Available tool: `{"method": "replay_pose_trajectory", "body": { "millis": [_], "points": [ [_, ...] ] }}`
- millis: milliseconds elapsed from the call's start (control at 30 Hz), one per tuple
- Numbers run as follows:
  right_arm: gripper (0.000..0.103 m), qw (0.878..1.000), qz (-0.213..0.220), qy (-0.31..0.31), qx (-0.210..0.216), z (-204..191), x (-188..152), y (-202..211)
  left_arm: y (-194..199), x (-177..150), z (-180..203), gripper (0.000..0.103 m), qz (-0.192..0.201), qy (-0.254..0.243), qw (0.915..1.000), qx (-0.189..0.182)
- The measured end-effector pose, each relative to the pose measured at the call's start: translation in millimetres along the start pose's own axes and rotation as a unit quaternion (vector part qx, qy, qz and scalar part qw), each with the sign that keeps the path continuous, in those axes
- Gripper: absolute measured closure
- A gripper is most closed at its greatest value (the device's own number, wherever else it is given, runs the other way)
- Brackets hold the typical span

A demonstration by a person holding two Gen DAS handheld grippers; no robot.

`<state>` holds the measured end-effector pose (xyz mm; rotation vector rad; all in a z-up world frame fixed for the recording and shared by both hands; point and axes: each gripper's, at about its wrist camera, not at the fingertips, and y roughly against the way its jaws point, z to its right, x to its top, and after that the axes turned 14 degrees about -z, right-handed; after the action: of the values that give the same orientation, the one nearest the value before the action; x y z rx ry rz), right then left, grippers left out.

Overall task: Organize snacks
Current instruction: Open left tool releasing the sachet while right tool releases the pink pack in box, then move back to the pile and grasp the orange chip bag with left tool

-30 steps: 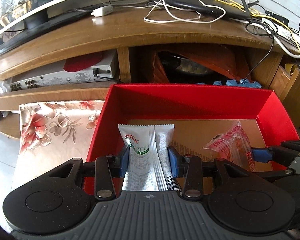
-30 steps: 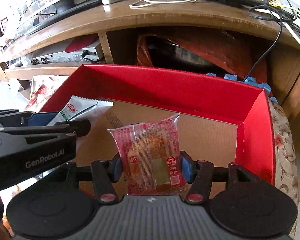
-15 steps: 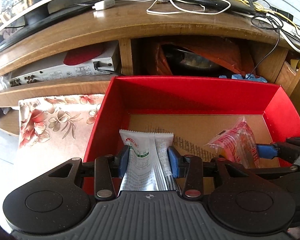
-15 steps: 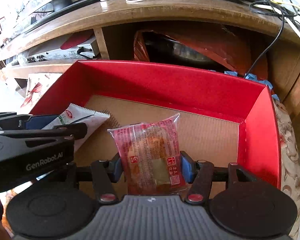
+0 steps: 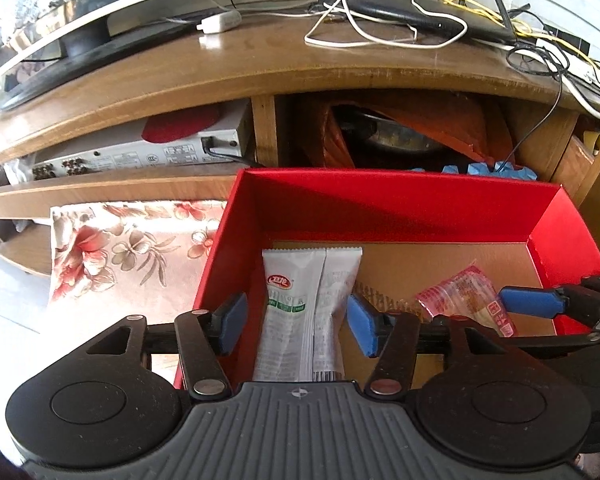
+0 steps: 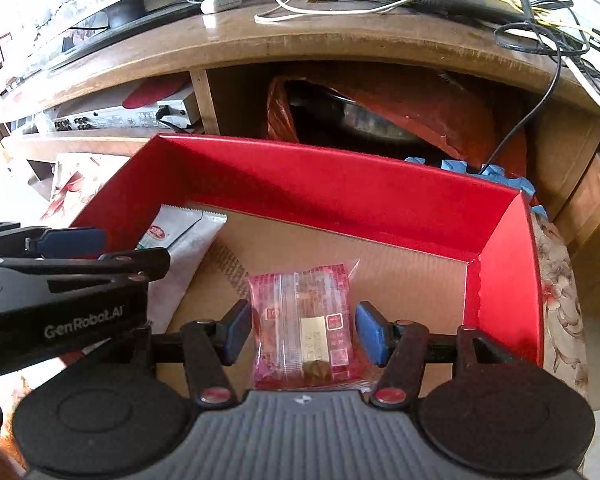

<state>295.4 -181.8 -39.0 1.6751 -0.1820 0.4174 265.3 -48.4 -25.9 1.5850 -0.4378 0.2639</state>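
Observation:
A red box (image 5: 380, 204) with a cardboard floor stands in front of a wooden TV stand. A white snack packet (image 5: 304, 312) with green print lies on the floor at the box's left side, between the open fingers of my left gripper (image 5: 296, 326). A pink wrapped cake (image 6: 304, 320) lies on the floor between the open fingers of my right gripper (image 6: 302, 334). The same box (image 6: 340, 188), the white packet (image 6: 176, 236) and my left gripper's body show in the right wrist view. The pink cake (image 5: 464, 300) shows in the left wrist view.
The wooden TV stand (image 5: 260, 68) carries cables and a black router (image 5: 420, 12). A silver player (image 5: 140, 152) sits on its shelf, an orange bag (image 6: 400, 116) in the open bay. A floral cloth (image 5: 120, 248) covers the surface left of the box.
Both grippers have opened and let go of their snacks. The white packet and the pink cake now lie on the box floor.

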Motion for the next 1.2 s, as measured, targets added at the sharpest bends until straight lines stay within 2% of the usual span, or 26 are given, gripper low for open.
{"method": "replay_pose_trajectory", "body": {
  "millis": [500,700,1200],
  "points": [
    [0.041,1.000,0.029,-0.009,-0.001,-3.0,-6.2,31.4,34.5,-5.4,-4.2,0.027,0.034,0.011,0.9993,-0.012],
    [0.038,0.999,0.040,-0.005,-0.003,-7.8,-11.6,45.1,48.2,-12.5,-8.3,0.026,0.042,0.016,0.9989,-0.017],
    [0.038,0.999,0.047,0.020,0.001,-27.1,-48.8,81.6,83.7,-53.7,-18.2,0.021,0.051,0.015,0.9982,-0.028]
  ]
}}
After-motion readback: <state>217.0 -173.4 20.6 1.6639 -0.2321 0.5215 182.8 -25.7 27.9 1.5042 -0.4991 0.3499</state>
